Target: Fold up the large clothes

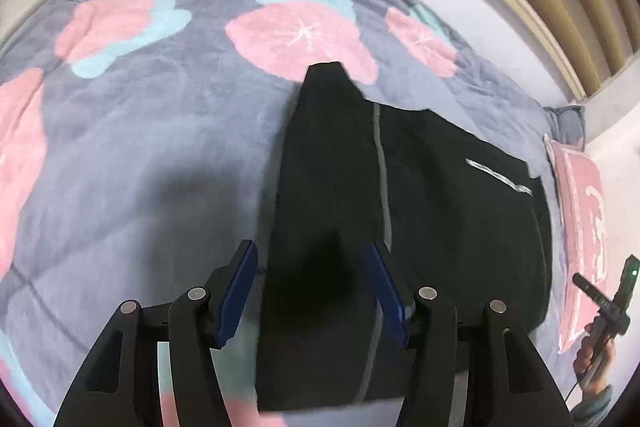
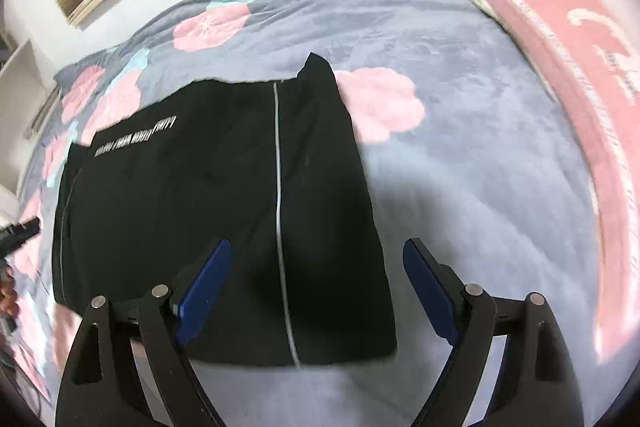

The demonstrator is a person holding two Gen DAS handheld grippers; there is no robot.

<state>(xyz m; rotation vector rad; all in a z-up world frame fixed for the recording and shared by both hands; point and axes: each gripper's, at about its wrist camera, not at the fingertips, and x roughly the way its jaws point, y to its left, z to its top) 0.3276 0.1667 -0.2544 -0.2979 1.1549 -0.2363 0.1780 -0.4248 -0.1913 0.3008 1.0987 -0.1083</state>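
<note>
A black garment [image 1: 420, 211] with a thin grey stripe and a line of white lettering is lying folded flat on a grey-blue blanket [image 1: 140, 131] printed with pink and pale-blue flowers. The left gripper [image 1: 312, 267] is hovering above the garment's near part, its blue-padded fingers [image 1: 240, 283] standing apart with nothing between them, and a dark shadow is falling on the cloth below. The right gripper [image 2: 318, 267] is also hanging spread wide over the garment's [image 2: 208, 195] near right corner, one blue pad over the black cloth and the other over bare blanket [image 2: 460, 155], gripping nothing. A pink pillow [image 2: 572, 75] with white lettering is lying along the blanket's right side, well apart from the garment.
</note>
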